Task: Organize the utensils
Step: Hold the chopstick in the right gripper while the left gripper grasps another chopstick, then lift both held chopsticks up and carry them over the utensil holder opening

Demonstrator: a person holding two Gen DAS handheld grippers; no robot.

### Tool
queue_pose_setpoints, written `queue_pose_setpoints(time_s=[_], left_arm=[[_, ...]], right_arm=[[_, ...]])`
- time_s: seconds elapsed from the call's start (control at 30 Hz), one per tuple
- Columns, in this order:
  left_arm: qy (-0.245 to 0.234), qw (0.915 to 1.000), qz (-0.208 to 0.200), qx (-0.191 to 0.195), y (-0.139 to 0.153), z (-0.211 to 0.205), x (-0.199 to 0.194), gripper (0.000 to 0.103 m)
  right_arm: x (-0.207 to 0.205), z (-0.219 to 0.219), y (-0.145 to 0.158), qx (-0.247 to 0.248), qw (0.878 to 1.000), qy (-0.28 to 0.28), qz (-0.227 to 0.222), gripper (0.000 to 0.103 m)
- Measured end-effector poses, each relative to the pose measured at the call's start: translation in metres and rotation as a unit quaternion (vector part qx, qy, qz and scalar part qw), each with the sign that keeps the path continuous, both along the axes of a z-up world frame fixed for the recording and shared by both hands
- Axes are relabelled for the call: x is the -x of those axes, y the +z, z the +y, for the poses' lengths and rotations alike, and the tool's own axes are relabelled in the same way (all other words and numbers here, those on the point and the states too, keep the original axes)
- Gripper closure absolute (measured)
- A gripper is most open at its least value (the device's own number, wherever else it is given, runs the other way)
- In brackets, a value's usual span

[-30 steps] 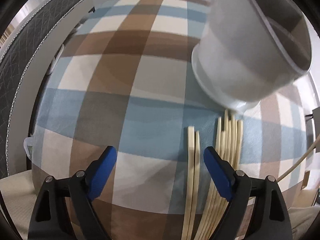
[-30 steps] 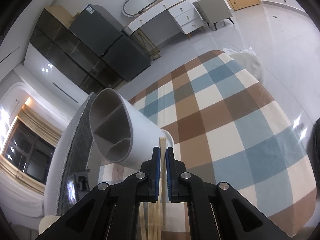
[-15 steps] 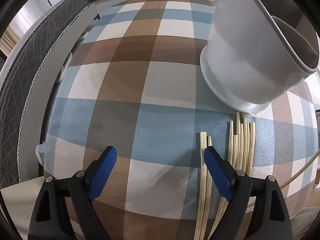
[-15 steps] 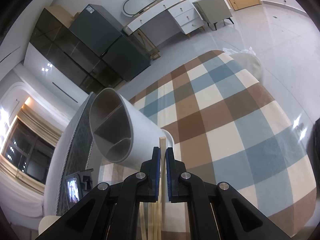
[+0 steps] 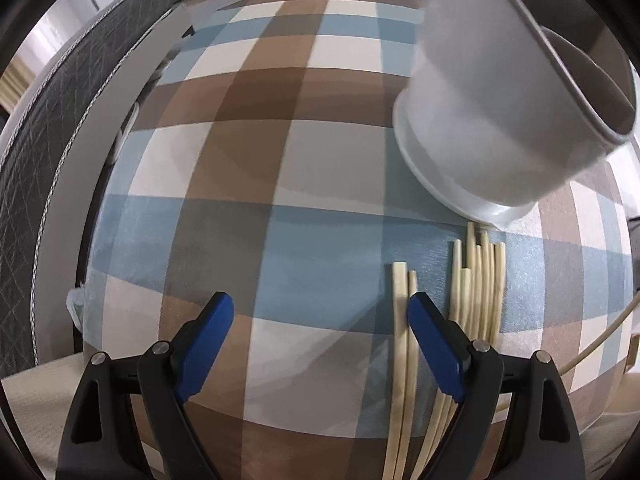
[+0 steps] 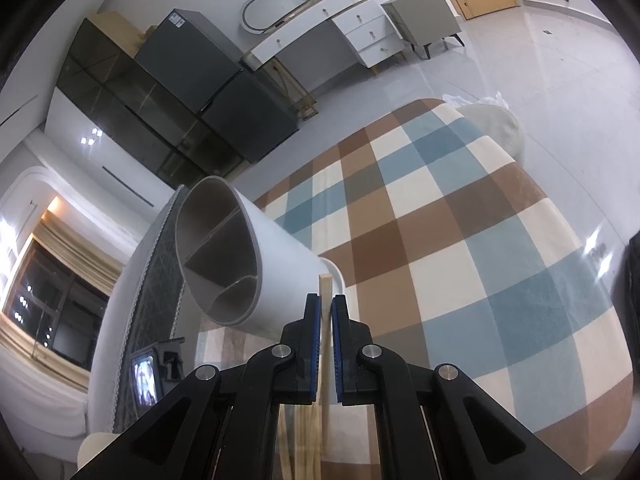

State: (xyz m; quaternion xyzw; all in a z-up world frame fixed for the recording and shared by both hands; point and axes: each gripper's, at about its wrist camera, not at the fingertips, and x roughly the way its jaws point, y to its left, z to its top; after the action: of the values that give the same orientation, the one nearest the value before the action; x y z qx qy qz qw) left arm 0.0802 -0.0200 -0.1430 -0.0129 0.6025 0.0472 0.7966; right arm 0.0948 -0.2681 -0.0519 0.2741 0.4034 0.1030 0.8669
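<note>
A white utensil holder (image 5: 500,112) with inner dividers stands on the checked tablecloth (image 5: 280,160) at the right of the left wrist view; it also shows in the right wrist view (image 6: 248,268). Several pale chopsticks (image 5: 478,280) lie below it, with a separate pair (image 5: 400,320) to their left. My left gripper (image 5: 320,332) is open above the cloth, its right finger over the pair. My right gripper (image 6: 326,312) is shut on one chopstick (image 6: 325,286), whose tip points up beside the holder's base.
A grey quilted headboard or sofa edge (image 5: 48,128) runs along the table's left side. Beyond the table stand dark cabinets (image 6: 180,92), a white dresser (image 6: 344,32) and a pale cushion (image 6: 492,124) at the table's far corner.
My left gripper has pulled back and up from the table, so the chopsticks and holder sit farther off. The right gripper has stayed still with its chopstick.
</note>
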Motion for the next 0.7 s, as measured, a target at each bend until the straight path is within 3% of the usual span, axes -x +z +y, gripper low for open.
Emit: queue_pose_setpoints(time_s=[0.17, 0.27, 0.33, 0.5, 0.7], left_arm=[[0.018, 0.9997, 0.012, 0.014, -0.008, 0.012, -0.003, 0.018], [0.007, 1.0, 0.004, -0.001, -0.007, 0.008, -0.004, 0.021], [-0.006, 1.0, -0.002, 0.006, -0.005, 0.003, -0.005, 0.035], [-0.039, 0.9986, -0.008, 0.033, 0.002, -0.011, -0.007, 0.096], [-0.038, 0.9982, -0.02, 0.042, 0.003, -0.009, -0.012, 0.101]], right_arm=[[0.0, 0.0, 0.0, -0.002, 1.0, 0.0, 0.0, 0.098], [0.001, 0.0, 0.0, -0.001, 1.0, 0.0, 0.001, 0.098], [0.0, 0.0, 0.0, -0.002, 1.0, 0.001, 0.001, 0.098], [0.0, 0.001, 0.001, 0.003, 1.0, 0.004, -0.002, 0.098], [0.003, 0.009, 0.006, 0.023, 1.0, 0.012, -0.016, 0.098]])
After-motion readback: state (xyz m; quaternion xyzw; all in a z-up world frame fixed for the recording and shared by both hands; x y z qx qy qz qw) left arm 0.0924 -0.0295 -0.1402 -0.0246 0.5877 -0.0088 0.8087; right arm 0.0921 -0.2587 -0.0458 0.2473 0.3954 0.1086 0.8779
